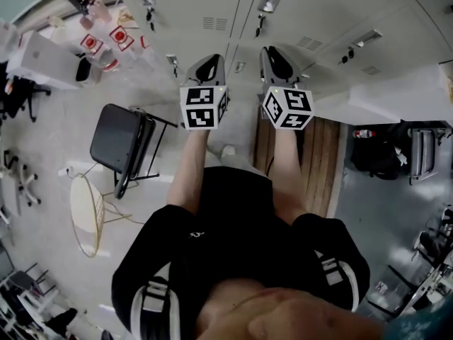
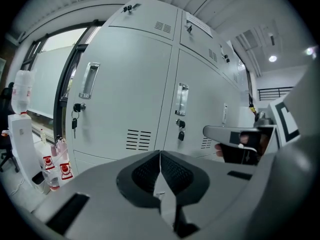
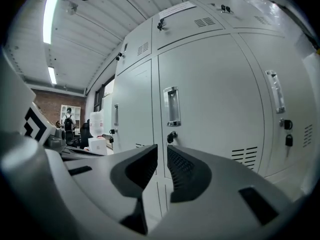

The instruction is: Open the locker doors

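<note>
Before shut locker doors (image 3: 210,109), left hand-held gripper (image 2: 160,156) is closed, right hand-held gripper (image 3: 162,156) slightly parted.

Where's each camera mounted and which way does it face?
Head view: on the person's head, looking steeply down at left tool, right tool, forearms.
Left gripper view: on left tool, faces pale grey metal locker doors; jaws shut.
Right gripper view: on right tool, faces those doors; jaws slightly apart.
Both gripper views share the doors.

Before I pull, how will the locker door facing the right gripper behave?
Likely rigid and heavy: the door looks like vented sheet metal. It may resist, since the lock under the handle could be engaged. The shiny handle may be slippery.
</note>
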The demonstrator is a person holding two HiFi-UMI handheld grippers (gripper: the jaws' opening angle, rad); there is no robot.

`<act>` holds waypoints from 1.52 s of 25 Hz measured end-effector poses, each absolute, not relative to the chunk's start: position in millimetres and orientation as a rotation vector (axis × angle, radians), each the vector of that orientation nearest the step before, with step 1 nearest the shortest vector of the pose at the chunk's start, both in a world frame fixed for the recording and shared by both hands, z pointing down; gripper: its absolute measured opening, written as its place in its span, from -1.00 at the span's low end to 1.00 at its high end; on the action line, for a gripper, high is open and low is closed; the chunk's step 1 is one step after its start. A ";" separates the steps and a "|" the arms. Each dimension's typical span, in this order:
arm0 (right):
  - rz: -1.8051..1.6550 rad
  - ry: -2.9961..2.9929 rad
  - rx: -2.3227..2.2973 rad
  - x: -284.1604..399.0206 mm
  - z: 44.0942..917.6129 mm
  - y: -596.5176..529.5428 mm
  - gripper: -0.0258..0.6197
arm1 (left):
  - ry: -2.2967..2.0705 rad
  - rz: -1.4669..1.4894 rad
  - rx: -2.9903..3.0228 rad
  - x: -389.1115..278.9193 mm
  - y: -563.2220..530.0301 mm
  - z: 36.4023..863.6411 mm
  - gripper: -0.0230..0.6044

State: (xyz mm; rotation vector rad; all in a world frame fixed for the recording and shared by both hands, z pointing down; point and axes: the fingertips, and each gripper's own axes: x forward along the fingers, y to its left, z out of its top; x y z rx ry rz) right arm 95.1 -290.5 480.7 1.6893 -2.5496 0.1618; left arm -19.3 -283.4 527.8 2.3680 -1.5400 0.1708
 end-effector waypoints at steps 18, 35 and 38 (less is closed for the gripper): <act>0.135 -2.434 1.774 82.0 471.7 -342.9 -0.74 | -1.480 0.176 2.459 -20.8 -325.5 509.2 -0.88; 0.119 -2.425 1.775 79.8 472.7 -351.8 -0.74 | -1.466 0.188 2.464 -18.1 -336.2 509.9 -0.88; 0.105 -2.410 1.809 81.9 472.2 -351.5 -0.74 | -1.464 0.190 2.462 -18.2 -336.2 511.5 -0.88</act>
